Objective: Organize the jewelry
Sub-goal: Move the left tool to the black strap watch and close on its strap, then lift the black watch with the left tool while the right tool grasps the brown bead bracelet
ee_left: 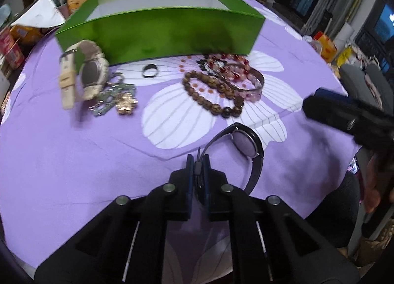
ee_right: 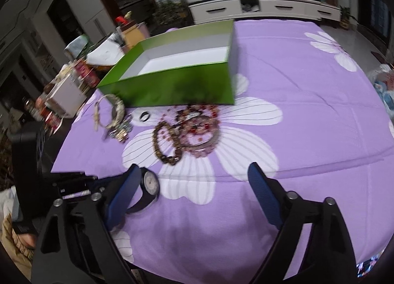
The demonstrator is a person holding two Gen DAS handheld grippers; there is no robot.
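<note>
Black watch [ee_left: 246, 147] strap pinched in left tool [ee_left: 197, 168]; right tool [ee_right: 194, 178] wide; bead bracelets [ee_left: 216, 91] front the green box [ee_left: 160, 35].

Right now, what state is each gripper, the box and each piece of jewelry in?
left gripper: shut on the black watch strap.
right gripper: open, holding nothing.
black watch: gripped by its strap.
green box: open, looks empty.
cream watch: outside the box, on the cloth.
bead bracelets: piled outside the box.
ring: lying loose.
</note>
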